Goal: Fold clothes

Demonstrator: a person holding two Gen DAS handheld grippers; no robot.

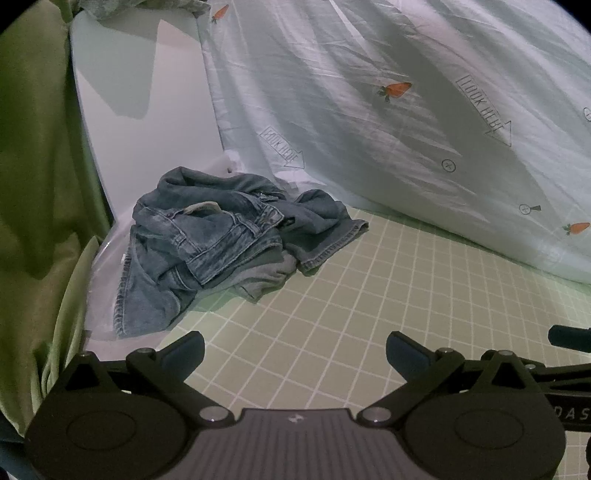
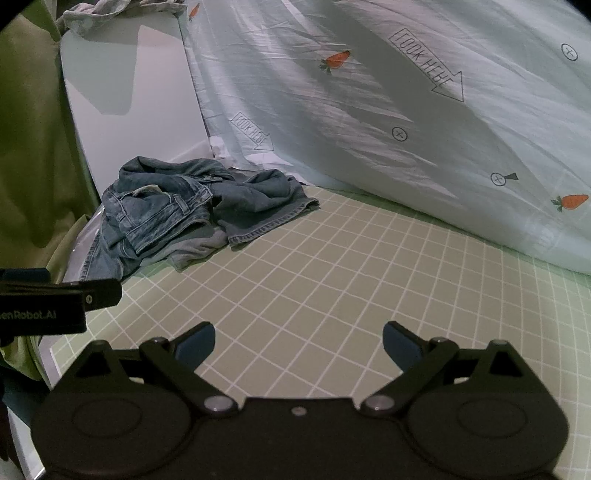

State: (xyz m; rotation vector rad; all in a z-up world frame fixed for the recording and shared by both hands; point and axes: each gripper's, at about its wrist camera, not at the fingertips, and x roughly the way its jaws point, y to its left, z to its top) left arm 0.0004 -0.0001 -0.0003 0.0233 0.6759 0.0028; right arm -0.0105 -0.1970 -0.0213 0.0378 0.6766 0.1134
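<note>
A crumpled pair of blue denim jeans (image 1: 221, 240) lies in a heap at the far left of the green grid mat (image 1: 351, 314). In the right wrist view the same jeans (image 2: 177, 214) sit left of centre. My left gripper (image 1: 295, 350) hovers over the mat in front of the heap, open, with nothing between its fingers. My right gripper (image 2: 299, 343) stands open too, over bare mat, further right of the jeans. The left gripper's body (image 2: 55, 299) shows at the left edge of the right wrist view.
A pale sheet printed with carrots and arrows (image 1: 406, 129) hangs down behind the mat on the right. A white panel (image 1: 147, 110) stands behind the jeans. Green fabric (image 1: 37, 184) fills the left side. A grey garment (image 2: 110, 14) lies on top of the panel.
</note>
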